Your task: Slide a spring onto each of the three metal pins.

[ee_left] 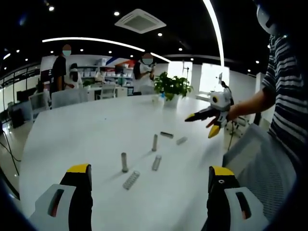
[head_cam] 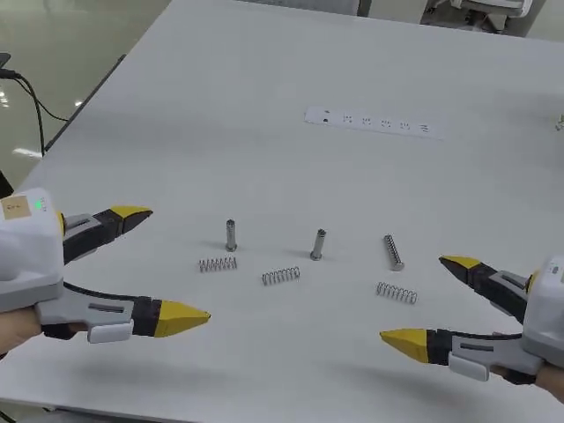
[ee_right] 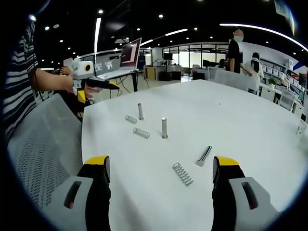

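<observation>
Both claws are released and grasp nothing. They hang over the near edge of the white bench [head_cam: 264,88]. The left claw [head_cam: 159,264] is at the left with its yellow-tipped jaws spread wide. The right claw [head_cam: 430,300] is at the right, spread the same way. The pins and springs lie between the two claws and a little farther out on the bench, touching neither.

There are three metal pins. In the head view the left pin [head_cam: 231,235] stands upright, and the middle pin [head_cam: 318,245] also stands upright, near it. The right pin [head_cam: 393,252] lies flat on the bench.

There are three springs, all lying flat and none on a pin. The left spring [head_cam: 218,263] lies just in front of the left pin's foot. The middle spring [head_cam: 280,276] is near the middle pin, on its near-left side. The right spring [head_cam: 397,293] lies just on the near side of the fallen right pin and is the part closest to the right claw.

In the left gripper view, the left pin and left spring are the nearest parts, ahead between its own jaws. In the right gripper view, the right spring and right pin lie ahead between its jaws.

One white power strip [head_cam: 370,122] lies well beyond the pins.
</observation>
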The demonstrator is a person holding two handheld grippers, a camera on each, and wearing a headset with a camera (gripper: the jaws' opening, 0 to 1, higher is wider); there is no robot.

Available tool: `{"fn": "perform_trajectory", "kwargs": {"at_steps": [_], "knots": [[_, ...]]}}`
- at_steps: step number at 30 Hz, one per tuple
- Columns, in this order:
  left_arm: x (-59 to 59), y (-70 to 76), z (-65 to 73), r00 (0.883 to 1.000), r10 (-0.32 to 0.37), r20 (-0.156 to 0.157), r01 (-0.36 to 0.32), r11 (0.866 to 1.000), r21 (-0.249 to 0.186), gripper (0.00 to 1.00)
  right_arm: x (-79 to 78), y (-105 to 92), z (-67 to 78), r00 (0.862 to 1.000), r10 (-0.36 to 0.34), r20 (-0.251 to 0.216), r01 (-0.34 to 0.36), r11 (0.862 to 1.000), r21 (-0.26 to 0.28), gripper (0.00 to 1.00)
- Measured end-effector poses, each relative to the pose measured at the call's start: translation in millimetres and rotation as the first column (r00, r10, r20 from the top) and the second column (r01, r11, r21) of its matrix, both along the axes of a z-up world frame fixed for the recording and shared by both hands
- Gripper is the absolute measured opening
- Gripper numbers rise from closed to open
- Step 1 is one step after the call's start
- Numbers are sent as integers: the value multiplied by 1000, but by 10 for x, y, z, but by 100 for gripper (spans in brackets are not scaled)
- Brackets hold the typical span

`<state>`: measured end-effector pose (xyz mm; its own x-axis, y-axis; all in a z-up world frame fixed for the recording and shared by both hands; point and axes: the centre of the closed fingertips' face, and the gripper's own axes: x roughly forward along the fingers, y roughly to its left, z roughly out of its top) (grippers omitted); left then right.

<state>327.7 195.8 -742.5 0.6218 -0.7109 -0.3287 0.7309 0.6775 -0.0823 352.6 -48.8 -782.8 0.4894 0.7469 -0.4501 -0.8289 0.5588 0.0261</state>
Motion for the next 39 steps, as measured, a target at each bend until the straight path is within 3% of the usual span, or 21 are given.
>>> {"fn": "perform_trajectory", "kwargs": {"at_steps": [27,34,39], "knots": [[-2,-21,-21,1000,-6,-7,6,1000,-2,98,5,9,-49,1000,2,-14,-2,1000,-3,87],[-6,-11,-46,1000,-5,-12,5,1000,-3,98,71,17,-11,1000,-5,-18,5,1000,3,86],[-7,-6,-54,1000,-5,-14,5,1000,-4,98,217,46,62,999,-21,-29,22,1000,18,82]]}}
